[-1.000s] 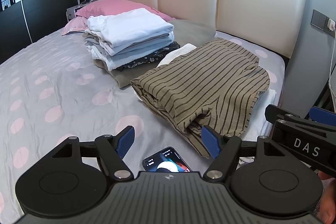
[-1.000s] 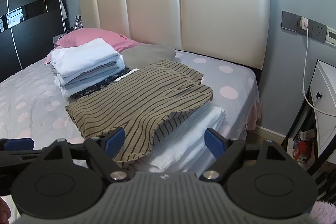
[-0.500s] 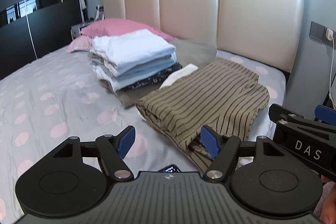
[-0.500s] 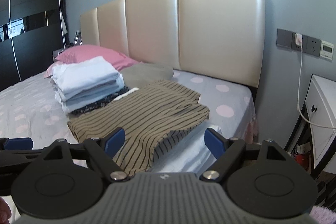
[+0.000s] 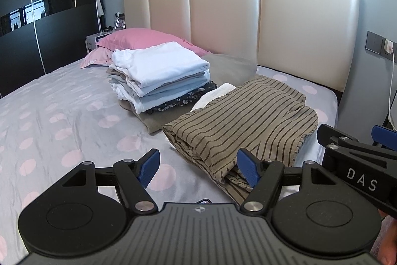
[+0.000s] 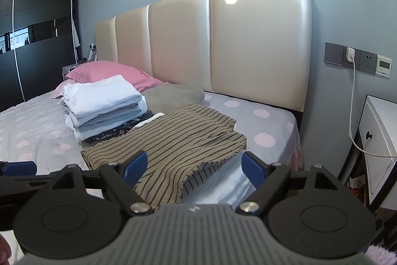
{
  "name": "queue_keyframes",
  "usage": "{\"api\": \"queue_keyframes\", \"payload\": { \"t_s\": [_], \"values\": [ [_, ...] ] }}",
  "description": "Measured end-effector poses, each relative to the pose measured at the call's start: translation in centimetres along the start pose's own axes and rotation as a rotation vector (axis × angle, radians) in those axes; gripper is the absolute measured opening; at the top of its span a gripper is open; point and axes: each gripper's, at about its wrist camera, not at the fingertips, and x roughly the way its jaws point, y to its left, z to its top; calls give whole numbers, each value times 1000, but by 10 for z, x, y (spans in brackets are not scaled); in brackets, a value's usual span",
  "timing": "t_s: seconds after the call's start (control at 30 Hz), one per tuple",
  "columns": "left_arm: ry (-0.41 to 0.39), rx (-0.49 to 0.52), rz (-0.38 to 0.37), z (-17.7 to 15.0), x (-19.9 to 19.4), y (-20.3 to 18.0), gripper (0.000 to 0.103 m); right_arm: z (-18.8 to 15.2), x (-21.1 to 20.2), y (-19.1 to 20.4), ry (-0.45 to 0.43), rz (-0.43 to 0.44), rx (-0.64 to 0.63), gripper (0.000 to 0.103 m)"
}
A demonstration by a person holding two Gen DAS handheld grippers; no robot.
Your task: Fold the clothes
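On the spotted bed (image 5: 62, 121), folded striped shorts (image 5: 248, 121), "DAS" lettering on right gripper (image 5: 359, 180), both grippers' fingers wide, empty

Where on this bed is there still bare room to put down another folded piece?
Bare polka-dot sheet spreads left of the folded stack; another patch lies between the striped garment and the headboard. Between stack and striped garment it is crowded.

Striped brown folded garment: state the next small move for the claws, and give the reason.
Probably keep both claws clear and leave it there. The striped brown folded garment already lies flat and folded on the polka-dot grey bedsheet, beside the stack of folded white and blue clothes. The left claw and right claw are open and empty.
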Motion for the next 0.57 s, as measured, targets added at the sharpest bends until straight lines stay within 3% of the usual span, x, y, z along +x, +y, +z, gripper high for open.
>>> {"api": "queue_keyframes", "payload": {
  "t_s": [0.57],
  "values": [
    [-1, -10, -4, -3, -3, 7, 67, 1, 0, 6, -2, 17, -18, 85]
  ]
}}
